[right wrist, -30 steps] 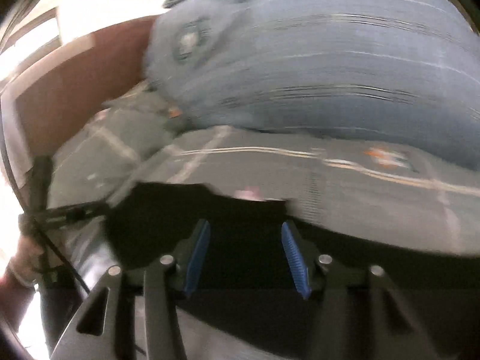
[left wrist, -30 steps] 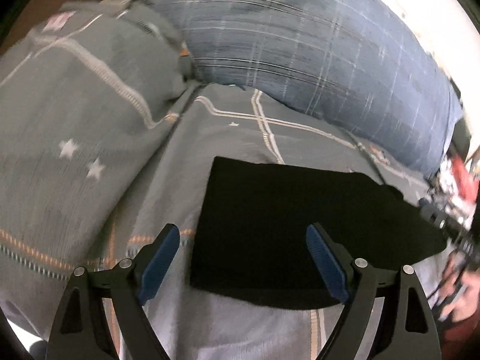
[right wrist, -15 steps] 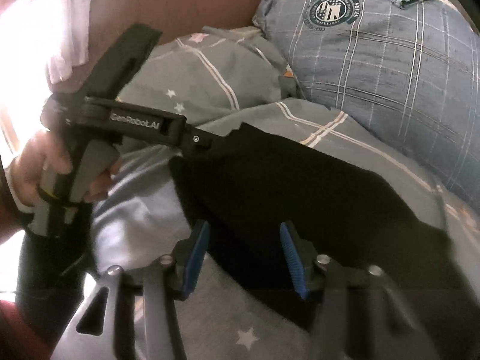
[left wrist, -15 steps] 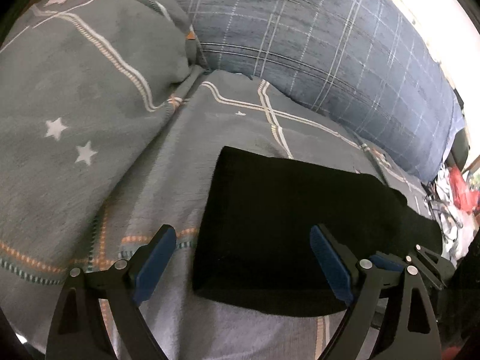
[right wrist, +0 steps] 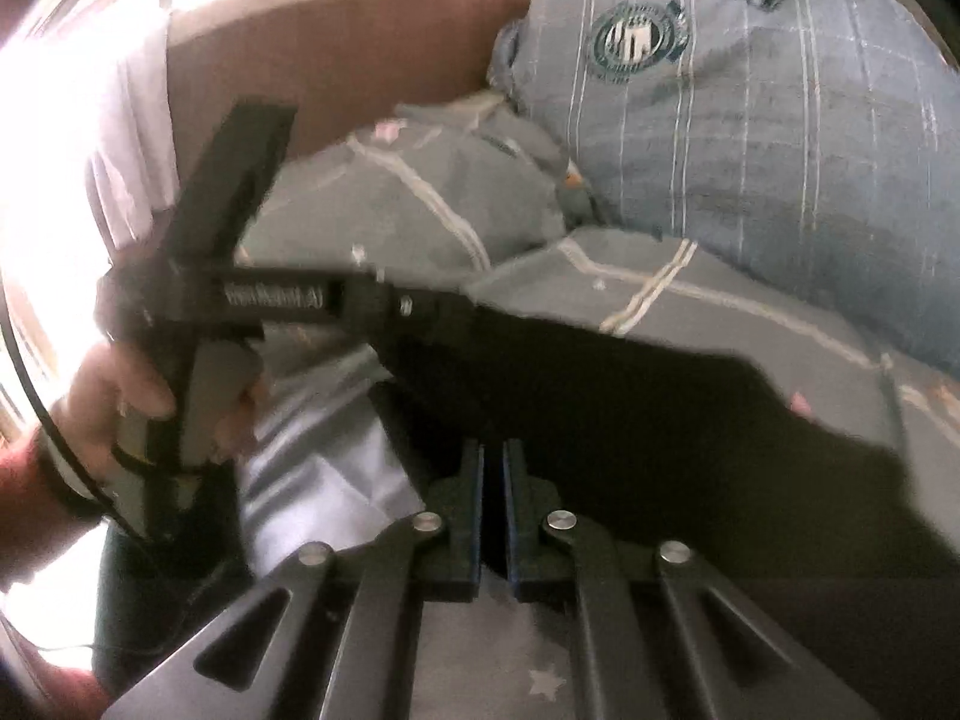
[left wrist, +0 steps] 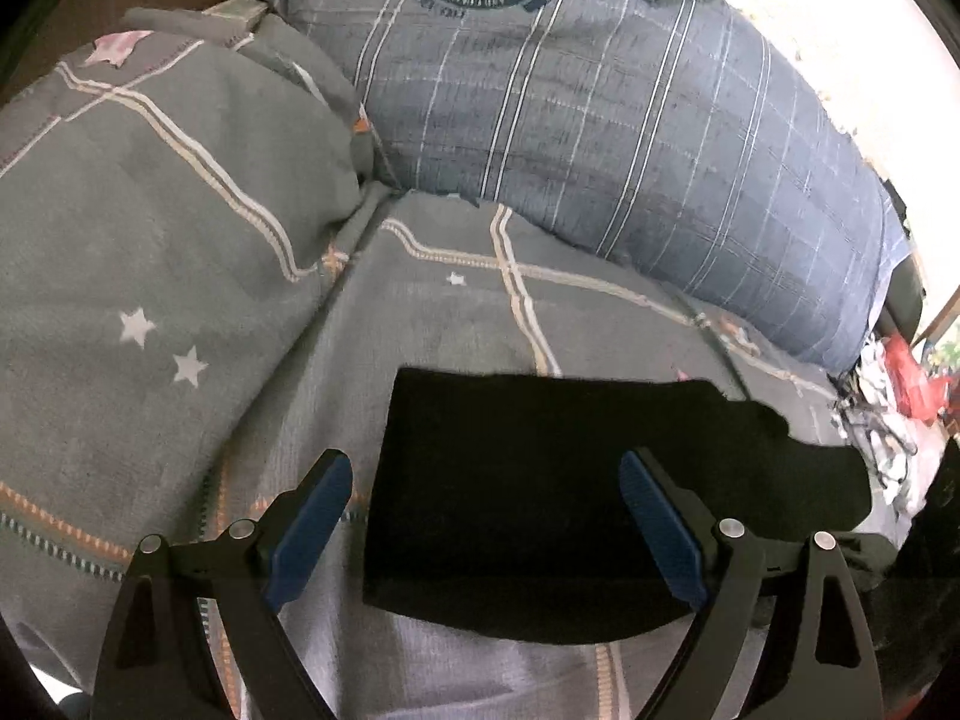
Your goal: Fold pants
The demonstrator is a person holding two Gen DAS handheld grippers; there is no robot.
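Two hand-held grippers are working: left hand-held gripper [left wrist: 483, 519] is hovering spread wide over soft, limp black pants [left wrist: 540, 492] lying on the bed [left wrist: 180, 276], right hand-held gripper [right wrist: 492, 510] is pinching their 6 o'clock edge.

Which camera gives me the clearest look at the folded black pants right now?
Left wrist: the pants lie sharp and nearly whole on the grey bedspread. The right wrist view shows them blurred, partly behind both hand-held grippers.

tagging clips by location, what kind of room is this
Most likely a bedroom: the black pants lie on a bed with a grey star-print cover, a big blue plaid pillow behind it, and a brown headboard.
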